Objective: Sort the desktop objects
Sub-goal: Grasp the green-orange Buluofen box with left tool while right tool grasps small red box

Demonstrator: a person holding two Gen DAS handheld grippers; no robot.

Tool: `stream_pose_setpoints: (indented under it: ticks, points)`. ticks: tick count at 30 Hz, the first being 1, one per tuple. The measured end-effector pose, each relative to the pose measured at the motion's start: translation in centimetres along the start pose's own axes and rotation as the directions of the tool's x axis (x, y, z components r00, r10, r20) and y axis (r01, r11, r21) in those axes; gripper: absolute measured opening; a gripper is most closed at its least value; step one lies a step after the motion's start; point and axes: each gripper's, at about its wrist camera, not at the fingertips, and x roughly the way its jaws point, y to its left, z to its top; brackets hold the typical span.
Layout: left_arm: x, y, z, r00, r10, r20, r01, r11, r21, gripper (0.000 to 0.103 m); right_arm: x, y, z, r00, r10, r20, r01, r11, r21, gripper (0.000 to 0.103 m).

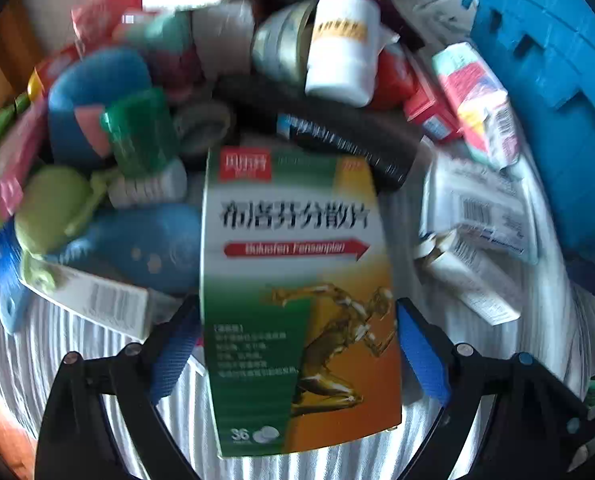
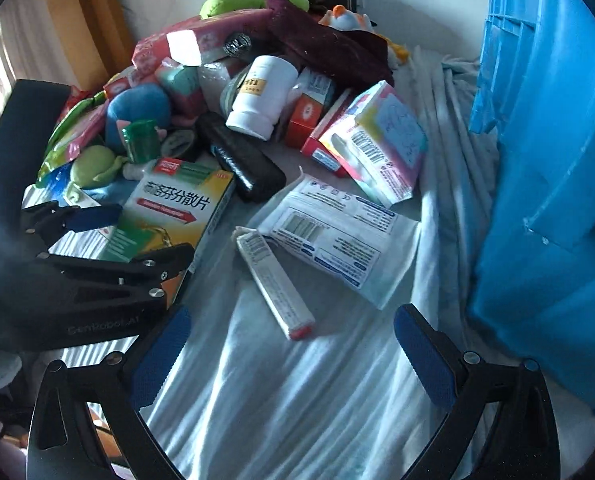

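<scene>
Two grippers work over a heap of packets, bottles and soft toys on a white striped cloth [image 2: 281,400]. The medicine box [image 1: 297,300], green and orange with a golden running figure, serves as my landmark. The left gripper [image 1: 297,344] has its blue pads on either side of that box's lower half. In the left wrist view the left pad seems to touch the box edge while the right pad [image 1: 419,354] stands just off it, so I cannot tell whether the grip is firm. From the right wrist view the same gripper [image 2: 137,236] straddles the box [image 2: 173,208] from the near-left.

Behind the medicine box lies a black oblong case [image 2: 241,164], and beyond that a white bottle [image 2: 259,96] with a yellow label, tipped on its side. Left of the box sit a green cap [image 2: 140,140], a blue plush toy [image 2: 137,108] and a pale green plush [image 2: 93,168]. To its right lie a slim white carton [image 2: 273,284] with a red end, a flat white packet [image 2: 333,232] printed with a barcode, and farther off a pink and white box [image 2: 381,144]. A blue plastic crate [image 2: 545,200] stands well to the right of everything.

The right gripper [image 2: 289,356] hangs spread wide over bare cloth, nearer the camera than the box, holding nothing.
</scene>
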Motion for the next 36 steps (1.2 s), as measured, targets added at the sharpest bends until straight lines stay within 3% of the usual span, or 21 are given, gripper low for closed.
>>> stream_pose_setpoints:
  ticks: [2, 4, 6, 7, 12, 17, 20, 25, 29, 33, 36]
  points:
    - [-0.2, 0.4, -0.6, 1.000, 0.007, 0.020, -0.007, 1.000, 0.008, 0.099, -0.1, -0.2, -0.1, 1.000, 0.020, 0.008, -0.020, 1.000, 0.003, 0.100]
    - [-0.6, 0.8, -1.1, 1.000, 0.009, 0.016, -0.008, 1.000, -0.004, 0.099, -0.2, 0.2, 0.0, 1.000, 0.008, 0.016, -0.008, 1.000, -0.018, 0.087]
    - [-0.9, 1.1, -1.4, 1.000, 0.005, 0.018, -0.005, 1.000, 0.001, 0.099, 0.0, 0.8, 0.1, 1.000, 0.006, 0.013, -0.006, 0.999, -0.048, 0.065]
    - [-1.0, 1.2, -1.4, 1.000, 0.003, 0.017, -0.003, 1.000, 0.005, 0.099, 0.2, 1.1, 0.2, 1.000, 0.014, 0.010, -0.013, 0.998, -0.057, 0.061]
    - [-1.4, 1.6, -1.4, 1.000, -0.012, 0.011, 0.011, 1.000, 0.020, 0.103, 1.2, 2.8, 0.5, 0.999, 0.034, 0.006, -0.033, 0.992, -0.123, 0.049]
    - [-1.9, 1.8, -1.1, 1.000, -0.017, 0.001, 0.017, 0.999, 0.035, 0.103, 2.3, 2.0, 1.0, 1.000, 0.002, -0.007, -0.002, 0.996, -0.087, 0.045]
    - [-2.4, 1.9, -1.2, 1.000, -0.012, 0.009, 0.011, 0.999, 0.039, 0.103, 2.7, 1.0, 1.0, 1.000, -0.017, -0.015, 0.016, 0.999, -0.047, 0.046]
    - [-2.9, 2.2, -1.2, 1.000, -0.014, 0.021, 0.013, 0.999, 0.045, 0.103, 4.3, 0.1, 0.3, 0.998, 0.007, -0.061, -0.010, 0.999, -0.038, 0.062]
    - [-3.4, 2.6, -1.1, 1.000, -0.020, 0.022, 0.019, 0.999, 0.046, 0.103, 4.0, 0.1, -0.2, 1.000, -0.005, -0.004, 0.005, 0.999, -0.036, 0.068]
    - [-3.9, 2.9, -1.1, 0.999, -0.023, 0.031, 0.021, 0.998, 0.052, 0.103, 4.2, 0.3, -0.6, 0.998, -0.053, 0.043, 0.055, 0.998, -0.029, 0.084]
    - [-4.3, 3.0, -0.9, 0.999, -0.019, 0.031, 0.017, 0.998, 0.057, 0.103, 4.3, 0.5, -0.6, 0.997, -0.058, 0.041, 0.061, 0.996, -0.068, 0.086]
